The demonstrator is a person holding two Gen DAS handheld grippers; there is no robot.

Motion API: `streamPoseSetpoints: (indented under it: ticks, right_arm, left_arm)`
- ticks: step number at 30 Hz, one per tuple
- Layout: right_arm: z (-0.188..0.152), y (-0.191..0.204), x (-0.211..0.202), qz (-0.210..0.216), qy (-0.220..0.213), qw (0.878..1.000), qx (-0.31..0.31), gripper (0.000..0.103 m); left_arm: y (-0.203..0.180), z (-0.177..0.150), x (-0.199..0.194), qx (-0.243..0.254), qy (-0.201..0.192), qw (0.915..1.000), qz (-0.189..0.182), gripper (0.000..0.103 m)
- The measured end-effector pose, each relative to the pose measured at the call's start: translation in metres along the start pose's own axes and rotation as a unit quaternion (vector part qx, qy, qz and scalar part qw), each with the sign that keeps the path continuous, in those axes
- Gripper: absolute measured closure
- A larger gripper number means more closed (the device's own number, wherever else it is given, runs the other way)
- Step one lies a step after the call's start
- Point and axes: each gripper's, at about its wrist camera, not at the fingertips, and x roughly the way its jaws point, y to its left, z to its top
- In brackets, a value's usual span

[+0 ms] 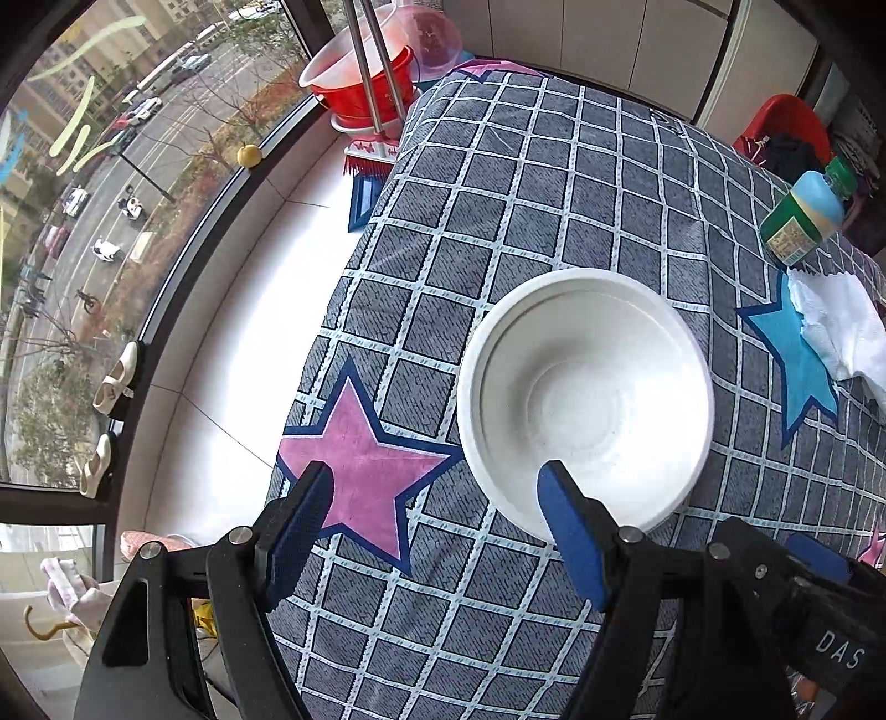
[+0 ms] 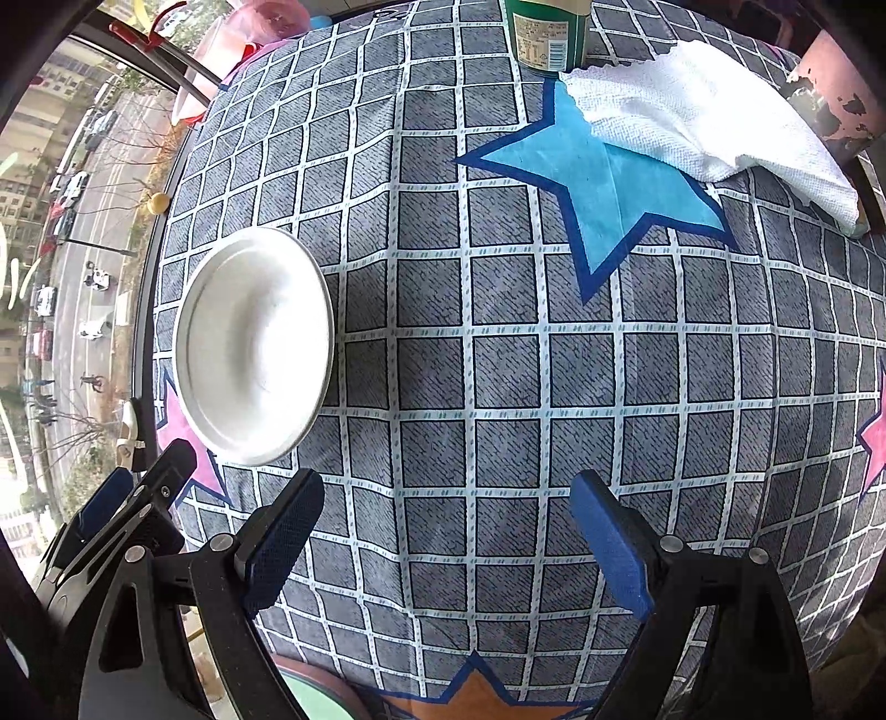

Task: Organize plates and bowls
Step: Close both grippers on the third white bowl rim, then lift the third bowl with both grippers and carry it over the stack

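A white bowl sits upright on the checked cloth of the table, near its left edge; it also shows in the right wrist view. My left gripper is open and empty, just short of the bowl, with its right finger over the bowl's near rim and its left finger over a pink star. My right gripper is open and empty above bare cloth, to the right of the bowl. The left gripper's body shows at the lower left of the right wrist view.
A green-labelled bottle and a white cloth lie at the table's far right; both show in the right wrist view. Red and pink basins stand beyond the table. The table's left edge drops to the floor by a window.
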Motion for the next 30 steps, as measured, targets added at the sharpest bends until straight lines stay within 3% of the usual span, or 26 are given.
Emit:
streamPoseSetpoints:
  ticks: [5,13,14,16,17,18,19,24,30]
  right_arm:
    - [0.021,0.014,0.020,0.007,-0.004,1.000,-0.002,0.012]
    - [0.033,0.030,0.035,0.008,-0.007,1.000,-0.020,0.012]
    - [0.033,0.030,0.037,0.008,-0.005,1.000,-0.019,0.016]
    - [0.033,0.036,0.045,0.013,0.008,1.000,-0.022,0.042]
    - [0.032,0.037,0.047,0.029,0.015,0.999,-0.020,0.045]
    - [0.032,0.038,0.048,0.045,0.019,0.999,-0.020,0.055]
    - [0.031,0.040,0.047,0.056,0.020,0.998,-0.022,0.067]
    - [0.018,0.044,0.050,0.044,0.038,0.997,-0.040,0.082]
    - [-0.015,0.030,0.047,0.023,0.055,0.996,-0.061,0.082]
  left_arm:
    - [-0.004,0.027,0.025,0.020,-0.004,0.9998,0.009,0.024]
    - [-0.009,0.046,0.055,0.037,0.024,0.9990,0.012,0.024]
    - [-0.010,0.045,0.058,0.040,0.031,0.9987,0.007,0.030]
    - [-0.014,0.043,0.066,0.046,0.054,0.9972,-0.024,0.052]
    - [-0.017,0.042,0.068,0.046,0.061,0.9962,-0.043,0.064]
    - [-0.020,0.041,0.068,0.048,0.062,0.9957,-0.049,0.070]
    - [-0.024,0.041,0.067,0.055,0.058,0.9958,-0.044,0.070]
    - [-0.044,0.025,0.059,0.090,0.063,0.9928,-0.049,0.074]
    - [-0.059,-0.019,0.047,0.101,0.079,0.9900,-0.059,0.074]
